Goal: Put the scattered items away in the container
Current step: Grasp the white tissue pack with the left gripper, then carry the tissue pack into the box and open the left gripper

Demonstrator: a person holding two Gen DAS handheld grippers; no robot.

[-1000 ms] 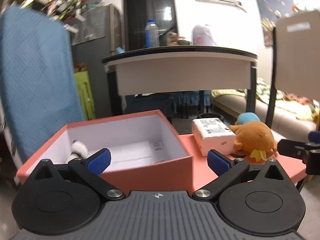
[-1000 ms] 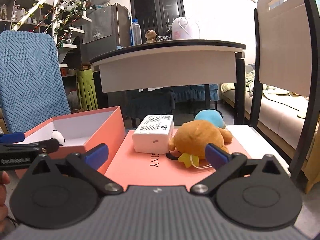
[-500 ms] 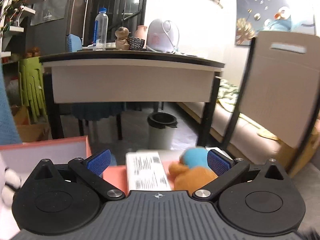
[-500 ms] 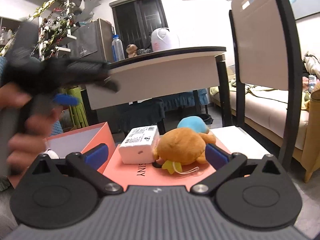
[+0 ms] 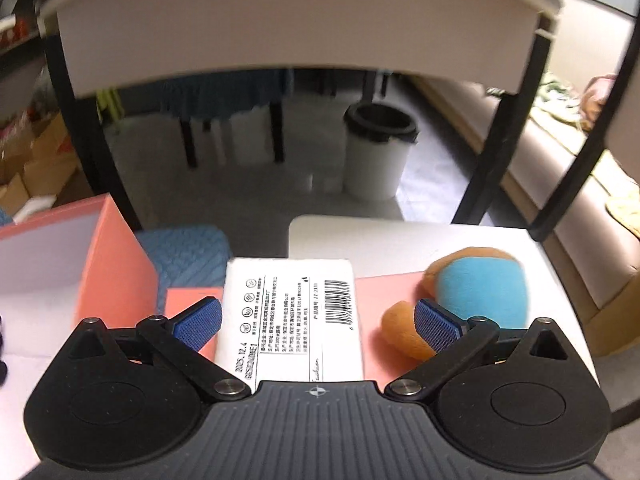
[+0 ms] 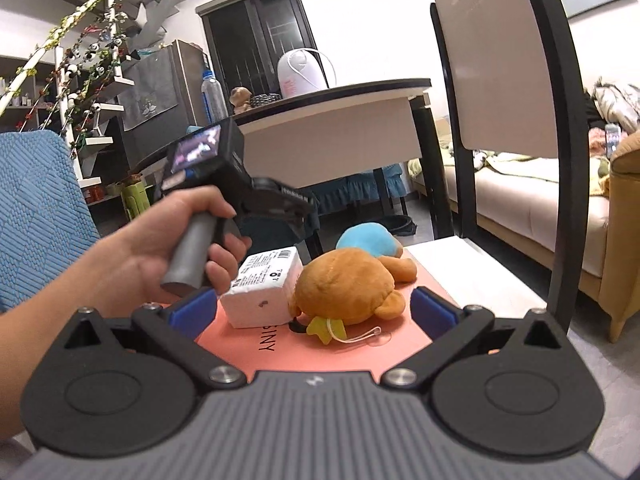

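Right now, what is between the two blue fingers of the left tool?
In the left wrist view, the white labelled packet lies between the left tool's open fingers, on the pink lid. The plush toy sits just right.

Dim living room: curved table point(image 6: 320, 120) far back, beige sofa point(image 6: 540, 200) right, dark glass doors point(image 6: 260, 44), white walls.

white labelled pack point(image 5: 294, 316): flat on coral lid | orange-and-blue plush point(image 6: 352, 284): lying beside it, touching | coral box point(image 5: 116, 256): open
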